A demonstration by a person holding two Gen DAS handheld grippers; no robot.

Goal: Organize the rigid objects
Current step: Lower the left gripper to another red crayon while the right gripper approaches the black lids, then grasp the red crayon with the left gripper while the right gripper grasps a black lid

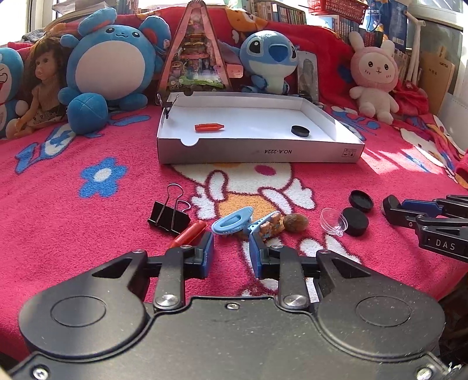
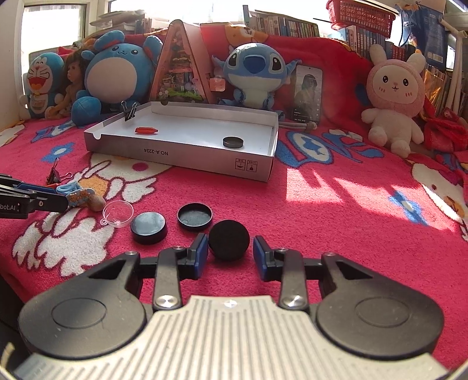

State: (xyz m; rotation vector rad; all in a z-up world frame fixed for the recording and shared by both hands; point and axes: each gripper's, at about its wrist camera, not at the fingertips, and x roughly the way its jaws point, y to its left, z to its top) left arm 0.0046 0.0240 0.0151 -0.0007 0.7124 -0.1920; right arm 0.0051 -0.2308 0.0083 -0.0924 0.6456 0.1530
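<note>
A white cardboard tray point(image 1: 257, 152) point(image 2: 181, 152) lies on the red blanket and holds a red crayon-like piece point(image 1: 209, 127), a black disc point(image 1: 300, 130) and a binder clip on its corner point(image 1: 168, 106). My left gripper point(image 1: 231, 248) is open over small items: a red crayon point(image 1: 190, 235), a blue hair clip point(image 1: 232, 223), a bear clip point(image 1: 269, 226), a black binder clip point(image 1: 169, 217) and a walnut point(image 1: 295, 222). My right gripper point(image 2: 229, 248) is open with a black foam disc point(image 2: 229, 239) between its fingers. Black caps point(image 2: 149, 227) point(image 2: 194, 216) and a clear cup point(image 2: 117, 214) lie nearby.
Plush toys point(image 1: 111, 67) point(image 2: 393, 102), a doll point(image 1: 44, 87) and a triangular miniature house point(image 1: 194, 49) line the back. A phone point(image 2: 307, 93) leans behind the tray. Bookshelves and a red basket point(image 2: 359, 14) stand beyond. Sunlit blanket lies to the right point(image 2: 351, 190).
</note>
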